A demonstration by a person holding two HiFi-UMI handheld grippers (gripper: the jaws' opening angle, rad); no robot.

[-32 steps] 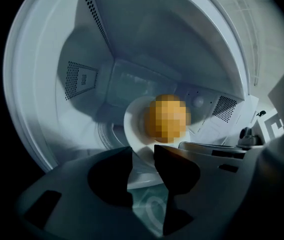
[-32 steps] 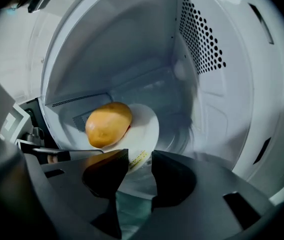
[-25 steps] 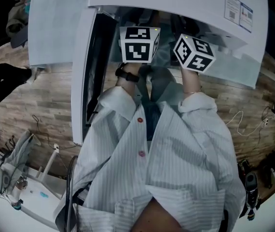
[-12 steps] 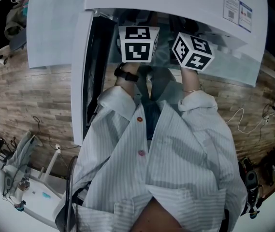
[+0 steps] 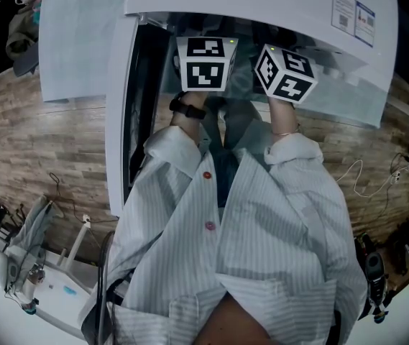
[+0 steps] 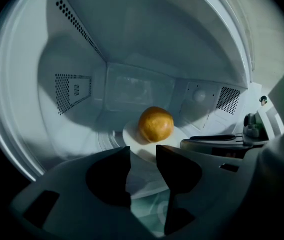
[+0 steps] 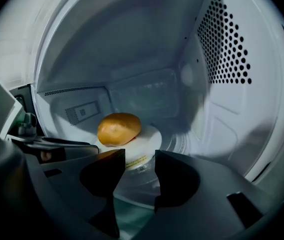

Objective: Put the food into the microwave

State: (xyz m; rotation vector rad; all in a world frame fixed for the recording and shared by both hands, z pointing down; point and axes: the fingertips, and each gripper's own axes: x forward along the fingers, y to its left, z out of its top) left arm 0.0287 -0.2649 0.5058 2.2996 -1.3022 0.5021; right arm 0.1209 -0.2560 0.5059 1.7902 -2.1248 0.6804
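1. Far left in the head view, the microwave door (image 5: 126, 106) is swung wide open over a wood floor (image 5: 53, 142).
2. The left tongs (image 6: 142, 151) reach into the microwave (image 6: 72, 91). Their arms are spread and have just been opening, and they're pinching nothing. The near rim of the plate (image 6: 130, 134) shows in the gap just past the tips, but the pads aren't on it.
3. Dead centre is the food: a golden-brown bun (image 6: 156, 124) on that white plate. It's already inside, roughly mid-floor, on the round glass tray (image 7: 181, 143).
4. The right tongs (image 7: 140, 156) are in the same state, spread and just been opening wider, not gripping anything. The plate's front edge sits just beyond the tips, with the bun a bit to their left in the right gripper view.
5. Far right is the microwave's side wall with its patch of vent holes (image 7: 226, 44).
6. From above, both tongs sit side by side at the oven mouth, held by someone in a striped shirt (image 5: 262, 250).
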